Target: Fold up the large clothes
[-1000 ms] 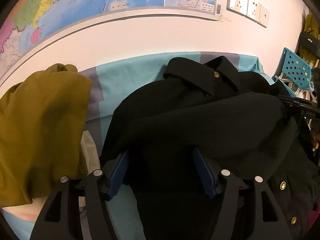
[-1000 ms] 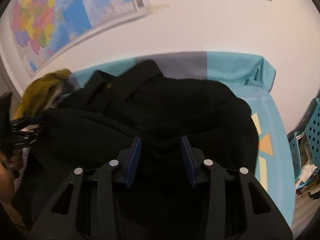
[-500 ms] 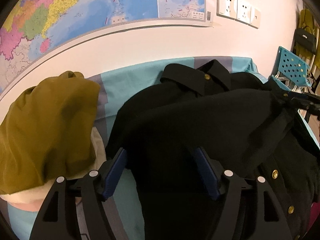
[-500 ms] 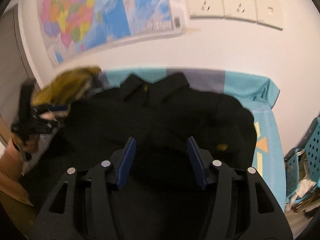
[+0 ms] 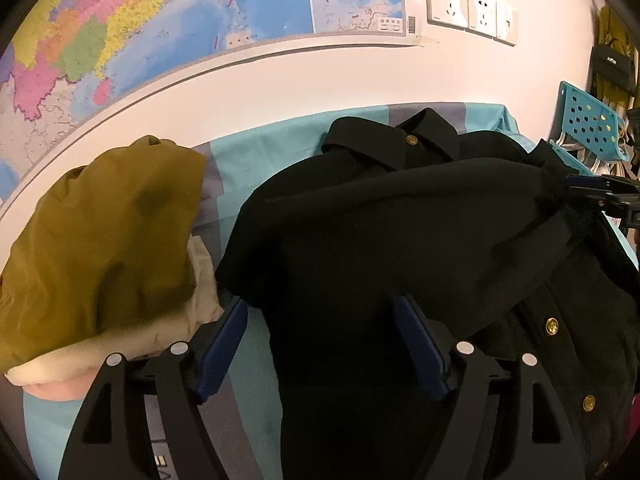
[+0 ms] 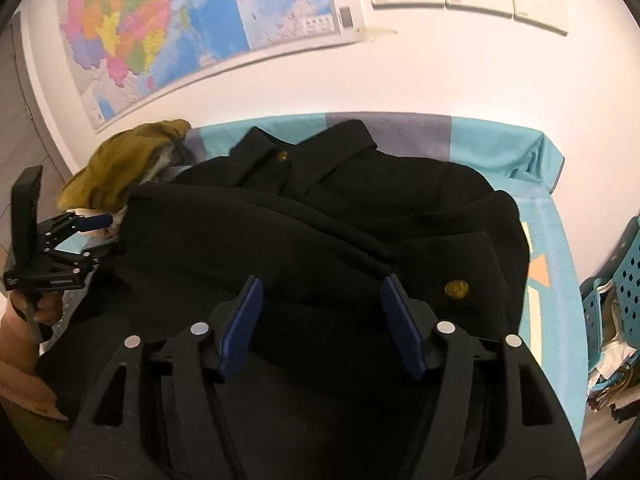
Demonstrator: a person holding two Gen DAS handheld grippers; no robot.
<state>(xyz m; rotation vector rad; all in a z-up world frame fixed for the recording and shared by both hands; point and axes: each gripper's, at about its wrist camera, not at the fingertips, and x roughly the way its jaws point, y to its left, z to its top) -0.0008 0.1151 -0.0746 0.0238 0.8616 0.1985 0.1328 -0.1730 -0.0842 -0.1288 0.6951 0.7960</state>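
1. Teal sheet (image 5: 256,160) under a wall map (image 5: 160,20) carries the black coat (image 5: 380,240), folded across itself.
2. My left gripper (image 5: 320,344) and right gripper (image 6: 320,320) have just been opening; jaws released, cloth lying slack between them.
3. I'd regrip the lower hem evenly (buttons tucked inward) and fold toward the collar.

Left wrist view: your black coat (image 5: 400,232) fills centre and right of frame. An olive garment pile (image 5: 100,232) blocks the left. Between them, a narrow strip of teal sheet (image 5: 256,160) stays open. Right wrist view: bare sheet along the right edge; wall (image 6: 400,76) closes the top.
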